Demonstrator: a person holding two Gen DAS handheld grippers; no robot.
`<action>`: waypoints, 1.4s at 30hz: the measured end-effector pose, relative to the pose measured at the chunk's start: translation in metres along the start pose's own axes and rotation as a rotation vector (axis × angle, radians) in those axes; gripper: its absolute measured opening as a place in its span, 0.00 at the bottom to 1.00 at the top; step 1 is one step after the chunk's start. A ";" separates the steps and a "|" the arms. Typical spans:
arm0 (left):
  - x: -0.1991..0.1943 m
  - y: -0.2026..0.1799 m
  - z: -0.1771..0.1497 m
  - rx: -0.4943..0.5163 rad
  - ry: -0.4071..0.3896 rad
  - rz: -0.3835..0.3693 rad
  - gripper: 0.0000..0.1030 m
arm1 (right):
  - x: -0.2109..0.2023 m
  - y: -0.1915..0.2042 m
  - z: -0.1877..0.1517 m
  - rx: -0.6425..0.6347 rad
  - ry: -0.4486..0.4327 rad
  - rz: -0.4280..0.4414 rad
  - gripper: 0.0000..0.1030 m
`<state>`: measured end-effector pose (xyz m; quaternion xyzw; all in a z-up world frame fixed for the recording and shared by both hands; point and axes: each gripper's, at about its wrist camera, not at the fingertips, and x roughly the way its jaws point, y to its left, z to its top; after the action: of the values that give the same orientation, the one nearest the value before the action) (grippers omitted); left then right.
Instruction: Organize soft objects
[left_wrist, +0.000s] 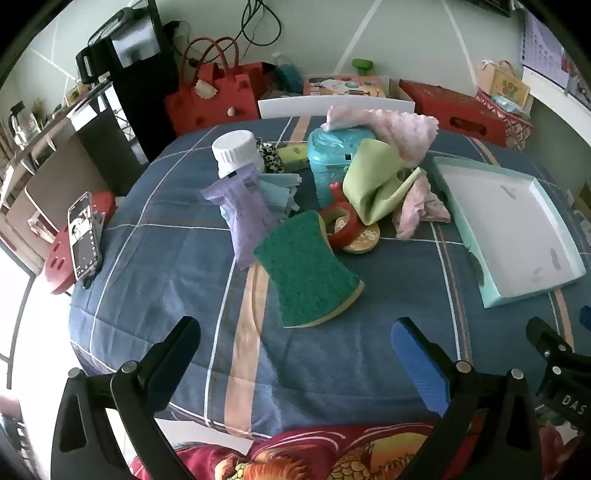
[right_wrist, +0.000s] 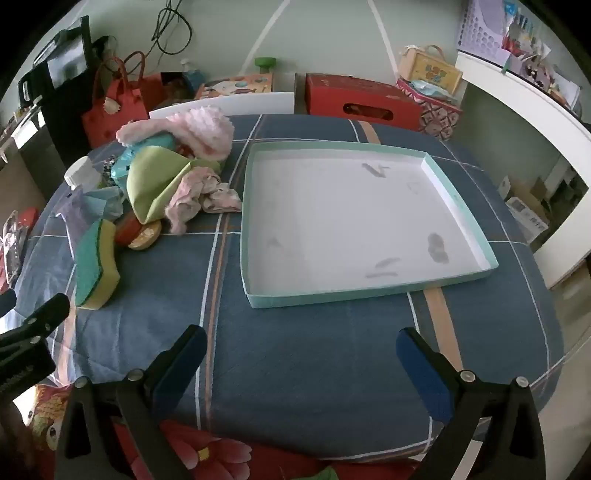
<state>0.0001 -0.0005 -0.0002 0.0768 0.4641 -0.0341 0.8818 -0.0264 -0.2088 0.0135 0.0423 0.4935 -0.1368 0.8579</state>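
At the bottom of each wrist view, the left gripper (left_wrist: 295, 354) and right gripper (right_wrist: 301, 358) hover spread wide, holding nothing, over a blue checked cloth (right_wrist: 295, 350). Beyond, a green sponge (left_wrist: 308, 267) lies centre frame before piled cloths (left_wrist: 373, 184); a shallow tray (right_wrist: 458, 206) sits right.

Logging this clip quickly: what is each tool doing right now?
Left tool: open, holding nothing.
Right tool: open, holding nothing.
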 end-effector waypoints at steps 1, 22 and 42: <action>0.000 -0.001 0.000 0.008 0.003 0.014 1.00 | 0.000 0.000 0.000 -0.004 0.004 -0.004 1.00; 0.007 -0.003 -0.001 0.043 0.020 0.018 1.00 | 0.003 0.003 0.001 -0.014 0.016 -0.040 1.00; 0.010 -0.006 -0.001 0.039 0.032 0.022 1.00 | 0.005 0.003 -0.001 -0.016 0.022 -0.051 1.00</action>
<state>0.0043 -0.0062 -0.0092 0.0996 0.4767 -0.0320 0.8728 -0.0239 -0.2065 0.0088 0.0244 0.5049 -0.1542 0.8489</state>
